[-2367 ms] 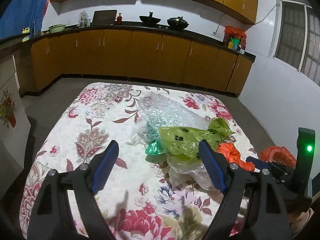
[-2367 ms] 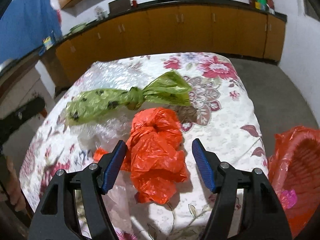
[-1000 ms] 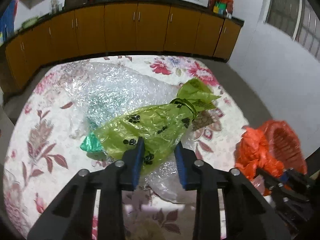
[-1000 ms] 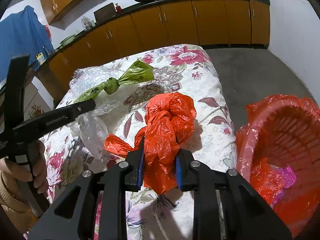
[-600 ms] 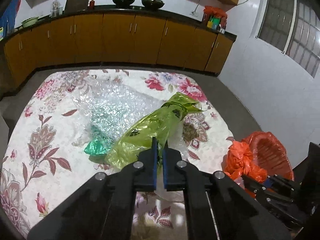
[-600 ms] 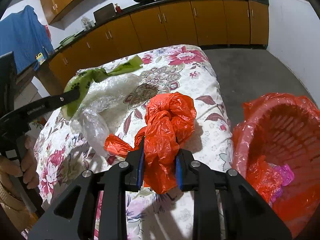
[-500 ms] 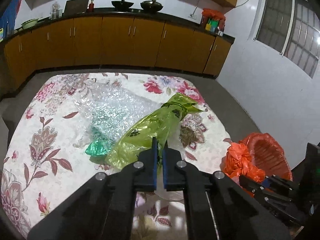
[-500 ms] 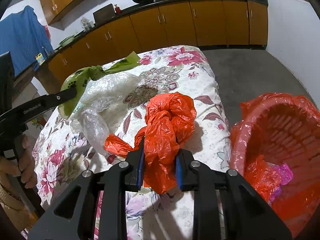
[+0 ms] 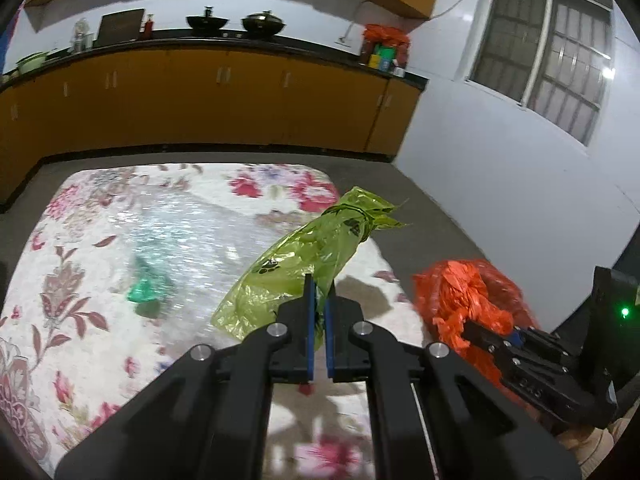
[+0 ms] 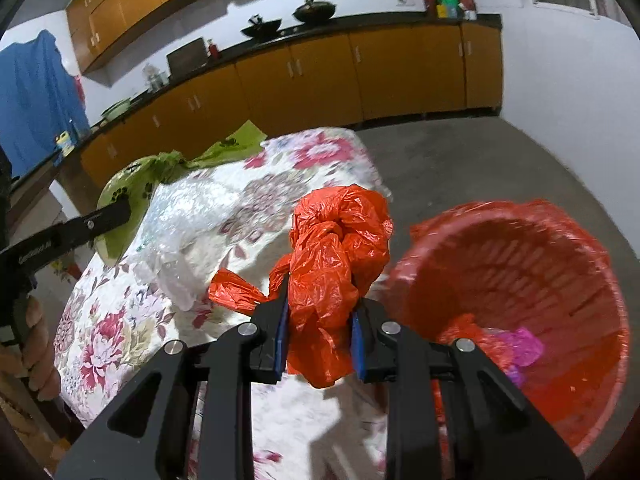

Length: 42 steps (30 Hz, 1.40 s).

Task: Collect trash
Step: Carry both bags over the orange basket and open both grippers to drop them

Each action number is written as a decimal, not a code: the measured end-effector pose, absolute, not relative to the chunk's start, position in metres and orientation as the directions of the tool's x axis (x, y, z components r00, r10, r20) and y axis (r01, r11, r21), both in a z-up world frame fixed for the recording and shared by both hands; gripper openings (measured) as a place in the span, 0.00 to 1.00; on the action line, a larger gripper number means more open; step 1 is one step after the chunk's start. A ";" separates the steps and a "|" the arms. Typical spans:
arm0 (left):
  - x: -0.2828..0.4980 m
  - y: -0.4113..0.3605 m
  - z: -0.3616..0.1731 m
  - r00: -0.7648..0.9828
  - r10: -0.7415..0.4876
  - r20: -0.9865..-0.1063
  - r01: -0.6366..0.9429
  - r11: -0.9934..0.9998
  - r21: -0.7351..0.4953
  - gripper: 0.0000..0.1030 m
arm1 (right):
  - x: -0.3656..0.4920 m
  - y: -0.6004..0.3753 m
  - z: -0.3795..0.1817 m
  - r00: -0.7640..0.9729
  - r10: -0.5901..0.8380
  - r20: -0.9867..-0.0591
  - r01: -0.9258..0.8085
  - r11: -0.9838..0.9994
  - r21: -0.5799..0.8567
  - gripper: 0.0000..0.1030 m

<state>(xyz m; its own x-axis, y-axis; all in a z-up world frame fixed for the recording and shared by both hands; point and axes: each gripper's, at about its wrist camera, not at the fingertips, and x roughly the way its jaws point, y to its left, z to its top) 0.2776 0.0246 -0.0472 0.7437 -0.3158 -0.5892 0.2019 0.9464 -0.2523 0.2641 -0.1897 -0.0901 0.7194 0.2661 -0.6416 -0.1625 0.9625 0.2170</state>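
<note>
My left gripper (image 9: 317, 300) is shut on a green plastic bag (image 9: 304, 260) with black paw prints, held clear above the floral tablecloth (image 9: 80, 280). The same green bag (image 10: 132, 188) shows at the left of the right wrist view. My right gripper (image 10: 320, 312) is shut on a crumpled orange plastic bag (image 10: 336, 252), lifted beside the rim of a red basket (image 10: 560, 272) lined with orange plastic. In the left wrist view the orange bag (image 9: 460, 296) hangs over the table's right edge.
A sheet of bubble wrap (image 9: 188, 240) and a small teal bag (image 9: 146, 288) lie on the table. Clear plastic (image 10: 172, 272) lies near its edge. The basket holds orange and pink scraps (image 10: 520, 344). Orange cabinets (image 9: 200, 104) line the far wall. A hand (image 10: 36, 344) grips the left tool.
The left jaws closed on the green bag and lifted it off the bubble wrap, moving right. The right gripper carried the orange bag up and toward the red basket.
</note>
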 end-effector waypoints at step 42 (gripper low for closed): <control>0.258 -0.154 -0.068 0.544 -0.594 -0.593 0.461 0.802 -0.381 0.06 | 0.202 -0.333 -0.041 0.846 -0.028 -0.533 0.158 0.967 0.199 0.25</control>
<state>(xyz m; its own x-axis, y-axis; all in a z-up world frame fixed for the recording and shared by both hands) 0.2576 -0.1535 -0.0676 0.5437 -0.5942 -0.5928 0.4606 0.8016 -0.3810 0.2016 -0.3328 -0.0414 0.8459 -0.0283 -0.5325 0.1578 0.9672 0.1992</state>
